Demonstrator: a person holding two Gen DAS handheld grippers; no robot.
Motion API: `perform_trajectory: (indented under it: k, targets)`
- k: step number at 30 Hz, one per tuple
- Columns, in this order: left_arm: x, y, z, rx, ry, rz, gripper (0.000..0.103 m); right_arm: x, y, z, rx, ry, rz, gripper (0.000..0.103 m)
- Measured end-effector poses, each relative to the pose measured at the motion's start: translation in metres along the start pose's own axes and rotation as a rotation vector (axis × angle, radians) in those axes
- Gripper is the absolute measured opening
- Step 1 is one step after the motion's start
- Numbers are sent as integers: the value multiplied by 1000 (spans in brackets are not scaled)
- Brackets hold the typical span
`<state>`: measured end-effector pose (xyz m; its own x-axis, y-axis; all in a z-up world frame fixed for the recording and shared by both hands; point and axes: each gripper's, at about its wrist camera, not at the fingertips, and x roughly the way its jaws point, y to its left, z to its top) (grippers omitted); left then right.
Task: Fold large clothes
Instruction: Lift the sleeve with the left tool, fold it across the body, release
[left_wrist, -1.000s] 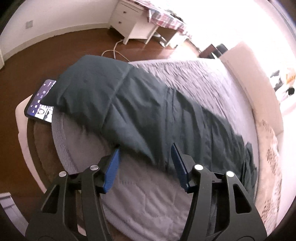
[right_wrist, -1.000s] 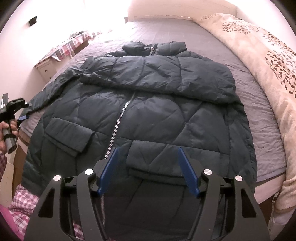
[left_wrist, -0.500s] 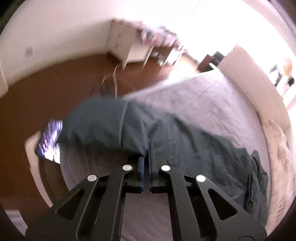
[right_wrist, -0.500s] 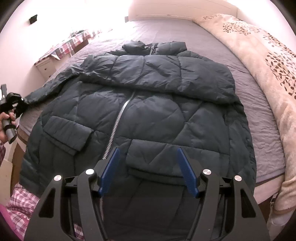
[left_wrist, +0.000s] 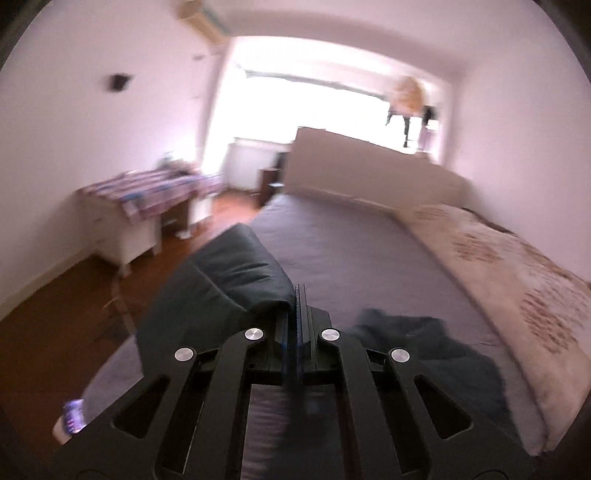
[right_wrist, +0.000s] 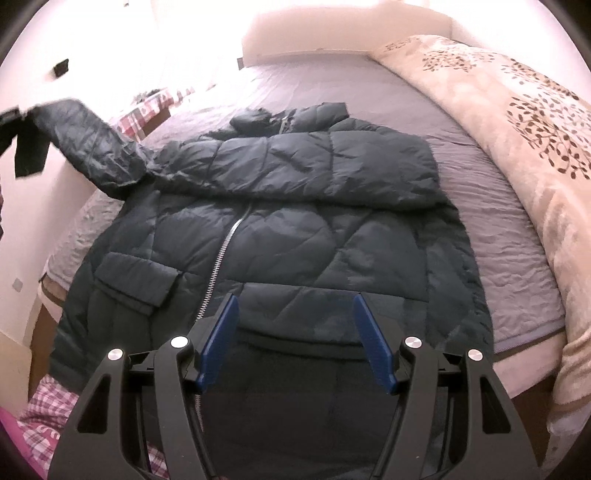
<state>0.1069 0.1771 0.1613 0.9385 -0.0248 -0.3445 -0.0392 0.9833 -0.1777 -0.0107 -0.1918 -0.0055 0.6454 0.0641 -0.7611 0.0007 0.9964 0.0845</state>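
A dark green puffer jacket (right_wrist: 295, 229) lies front up on the grey bed (right_wrist: 498, 229), zipper down the middle. Its other sleeve lies folded across the chest. My left gripper (left_wrist: 298, 295) is shut on the cuff of the jacket's left sleeve (left_wrist: 221, 280) and holds it lifted above the bed. In the right wrist view the lifted sleeve (right_wrist: 96, 147) hangs in the air at the far left. My right gripper (right_wrist: 295, 314) is open and empty, hovering over the jacket's lower hem.
A cream floral blanket (right_wrist: 517, 110) is bunched along the bed's right side. A white desk with a checked cloth (left_wrist: 140, 199) stands on the brown floor (left_wrist: 44, 314) left of the bed. A phone (left_wrist: 74, 421) lies at the bed's near left corner.
My left gripper closed on the sleeve cuff and raised it off the bed, swinging its view up toward the window. My right gripper stayed open over the hem.
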Motion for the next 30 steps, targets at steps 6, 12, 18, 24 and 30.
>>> perform_trajectory:
  k: [6,12,18,24,30]
  targets:
    - [6,-96,-22,163,83,-190,2,-10,-29,-13,76,-22,0,65]
    - [45,-170,-100,287,317,-289,2,-13,-57,-23,163,-30,13,65]
    - [96,-189,-181,298,537,-272,3,-15,-71,-30,193,-34,18,65]
    - [105,-194,-210,230,646,-274,32,-12,-73,-33,203,-21,18,65]
    - [71,-191,-209,235,637,-319,77,-11,-60,-30,168,-11,13,65]
